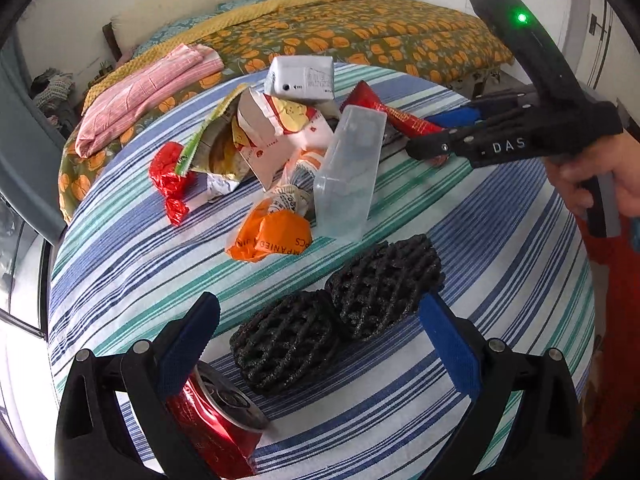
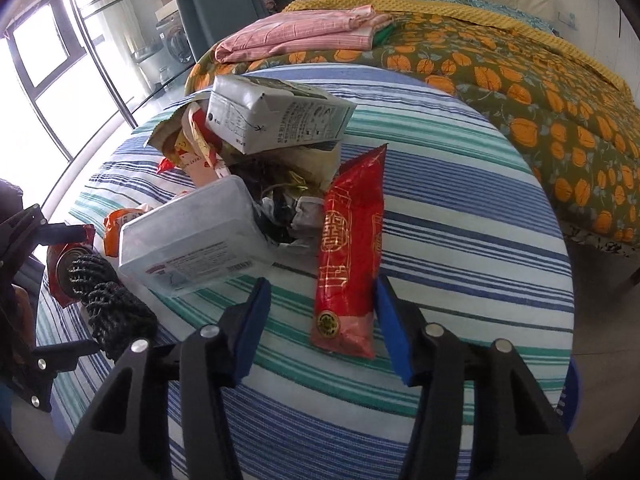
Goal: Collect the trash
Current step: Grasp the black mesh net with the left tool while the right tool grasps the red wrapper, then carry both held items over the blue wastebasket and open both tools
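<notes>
With both grippers' fingers apart, the right gripper [image 2: 320, 320] should probably centre on the red packet [image 2: 350, 256] at lower centre before closing, while the left gripper [image 1: 320, 344] straddles the black foam nets [image 1: 340, 312].

1. A striped cloth [image 1: 500, 264] in blue, green and white covers the round tabletop.
2. Behind it stands a bed with an orange-flowered quilt [image 2: 532, 92].
3. A folded pink blanket [image 1: 144, 92] lies on the quilt.
4. A grey-blue curtain [image 2: 208, 4] hangs beside a bright window [image 2: 44, 76].
</notes>
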A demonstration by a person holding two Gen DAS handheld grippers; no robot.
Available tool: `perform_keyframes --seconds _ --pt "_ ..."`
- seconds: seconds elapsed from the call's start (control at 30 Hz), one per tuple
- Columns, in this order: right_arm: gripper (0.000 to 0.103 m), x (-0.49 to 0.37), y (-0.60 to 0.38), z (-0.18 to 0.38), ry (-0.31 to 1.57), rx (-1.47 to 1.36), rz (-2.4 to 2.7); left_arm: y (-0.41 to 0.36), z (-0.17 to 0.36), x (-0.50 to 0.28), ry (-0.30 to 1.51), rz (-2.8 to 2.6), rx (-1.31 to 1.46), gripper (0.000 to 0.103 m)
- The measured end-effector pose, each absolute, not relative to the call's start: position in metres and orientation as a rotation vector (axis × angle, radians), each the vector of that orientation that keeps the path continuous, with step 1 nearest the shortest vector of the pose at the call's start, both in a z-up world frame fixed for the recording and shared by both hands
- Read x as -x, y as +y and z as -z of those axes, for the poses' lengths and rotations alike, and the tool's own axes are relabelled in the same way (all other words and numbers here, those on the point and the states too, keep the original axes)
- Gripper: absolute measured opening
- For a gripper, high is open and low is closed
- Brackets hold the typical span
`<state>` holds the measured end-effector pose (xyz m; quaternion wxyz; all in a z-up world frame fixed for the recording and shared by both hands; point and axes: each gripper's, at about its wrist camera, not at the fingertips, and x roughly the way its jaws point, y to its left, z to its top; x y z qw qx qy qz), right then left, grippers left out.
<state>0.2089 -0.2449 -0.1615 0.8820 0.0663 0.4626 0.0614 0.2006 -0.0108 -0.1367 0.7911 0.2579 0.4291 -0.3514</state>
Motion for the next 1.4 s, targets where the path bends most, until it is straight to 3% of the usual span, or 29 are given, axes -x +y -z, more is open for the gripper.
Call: perform_keyframes --seconds 0.07,0.13,0.53,0.67,0.8,0.93,0.97,1.03,1.13,1.4 --pt "0.027 -0.206 -0.249 0.161 0.963 -0.128 -0.116 -0.010 0.140 -0.198 0.960 0.795 -0.560 0.099" --pt "0.026 -0.202 -0.257 0.160 0.979 -0.149 -0.132 -0.009 0.142 -0.193 1.001 0.848 -0.544 0.099" --pt "0.026 -0.146 -0.272 0.154 1.140 -0.093 -0.255 -0.010 0.138 -0.162 0.953 0.897 -0.611 0.099" --pt "0.035 -0.148 -0.272 0.154 1.124 -0.105 -0.226 -0.017 0.157 -0.170 0.990 0.866 -0.668 0.098" --pt "0.035 -0.157 -0.268 0.150 1.117 -0.110 -0.212 -0.022 0.157 -0.160 0.988 0.891 -0.704 0.091" --pt "0.036 -0.167 -0.265 0.155 1.129 -0.110 -0.192 -0.021 0.154 -0.158 1.009 0.888 -0.673 0.063" --pt "0.033 -0.167 -0.264 0.155 1.129 -0.100 -0.183 -0.019 0.153 -0.159 1.023 0.880 -0.650 0.050" --pt "0.016 -0.163 -0.265 0.154 1.116 -0.094 -0.172 -0.018 0.151 -0.159 1.027 0.864 -0.603 0.044" --pt "0.012 -0.155 -0.273 0.149 1.086 -0.122 -0.163 -0.010 0.148 -0.157 1.024 0.836 -0.517 0.039" --pt "0.011 -0.126 -0.306 0.137 0.999 -0.299 -0.201 -0.021 0.128 -0.137 0.992 0.814 -0.273 0.038"
